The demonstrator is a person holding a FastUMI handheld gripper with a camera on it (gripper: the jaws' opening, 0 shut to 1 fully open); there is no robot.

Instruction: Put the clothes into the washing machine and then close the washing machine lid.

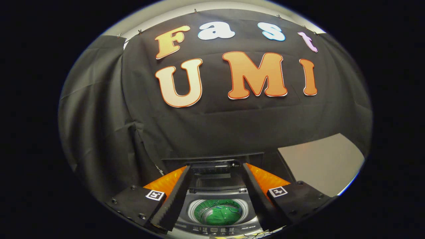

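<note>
Seen between the spread, empty fingers of the gripper (216, 172): a grey top-loading washing machine (217, 229) with green clothes (219, 214) lying in its round drum. Raised upright along its rear edge, the dark lid (214, 174). Behind that, black cloth wall; right of the machine, a pale grey panel (323, 162).

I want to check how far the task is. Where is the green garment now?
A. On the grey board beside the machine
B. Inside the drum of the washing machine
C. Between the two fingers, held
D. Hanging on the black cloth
B: the green garment lies in the round drum of the washing machine, under the open gripper, which holds nothing.
</note>
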